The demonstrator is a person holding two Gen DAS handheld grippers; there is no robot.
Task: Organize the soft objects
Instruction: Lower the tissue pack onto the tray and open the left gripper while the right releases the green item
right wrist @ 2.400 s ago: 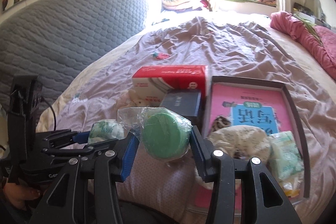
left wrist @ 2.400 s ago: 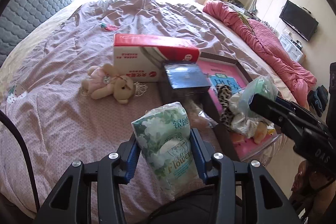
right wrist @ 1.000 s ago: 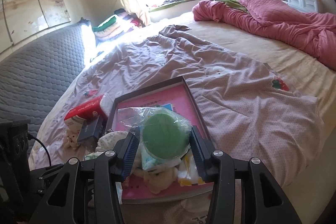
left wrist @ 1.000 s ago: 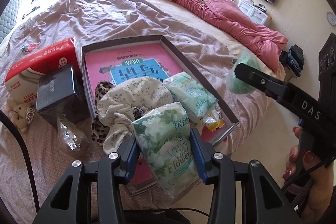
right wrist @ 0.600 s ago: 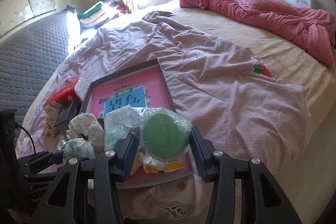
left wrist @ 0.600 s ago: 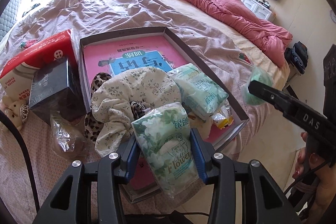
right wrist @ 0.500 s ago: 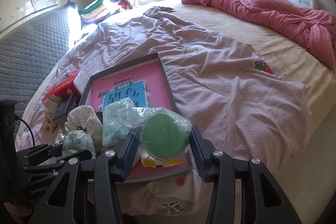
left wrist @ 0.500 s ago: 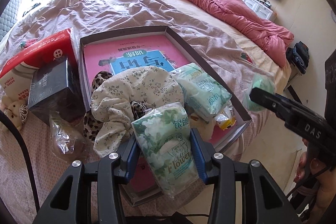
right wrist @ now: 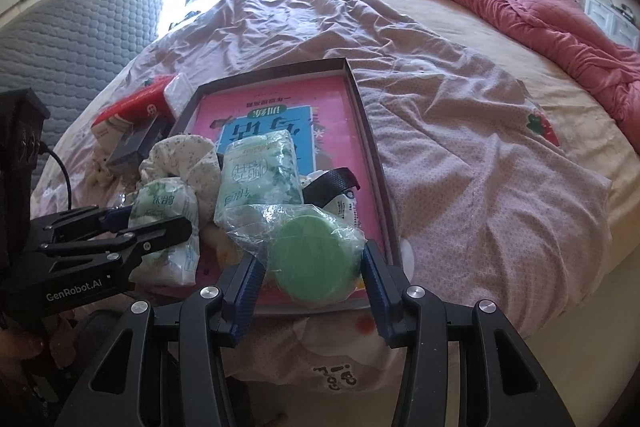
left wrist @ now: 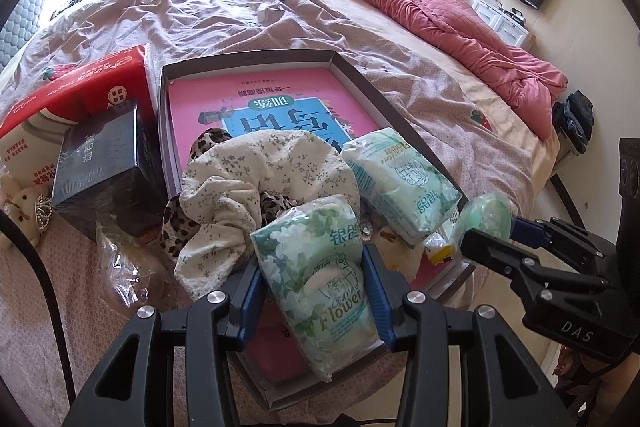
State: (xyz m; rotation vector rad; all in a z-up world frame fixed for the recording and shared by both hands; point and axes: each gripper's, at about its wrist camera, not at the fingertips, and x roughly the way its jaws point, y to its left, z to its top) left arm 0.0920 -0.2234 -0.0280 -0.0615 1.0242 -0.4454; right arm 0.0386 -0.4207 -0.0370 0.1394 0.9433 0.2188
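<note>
Left gripper [left wrist: 312, 291]: fingers pinching a tissue pack [left wrist: 320, 283] with a green flower print, held over the near end of the tray [left wrist: 248, 61].
Right gripper [right wrist: 312, 273]: fingers pinching a green round pad in a clear bag [right wrist: 310, 259], above the tray's near right corner.
Tray: dark-rimmed, on the bed [left wrist: 248, 11], with a pink book [left wrist: 272, 99] lying flat inside.
In the tray: a floral cloth [left wrist: 264, 171], a leopard-print piece [left wrist: 208, 141], a second tissue pack [left wrist: 396, 183].
Left of the tray: a red and white box [left wrist: 76, 99], a black box [left wrist: 100, 163], a small plush bear [left wrist: 20, 207].

Plush toy [left wrist: 18, 205] at left edge, only partly in view
</note>
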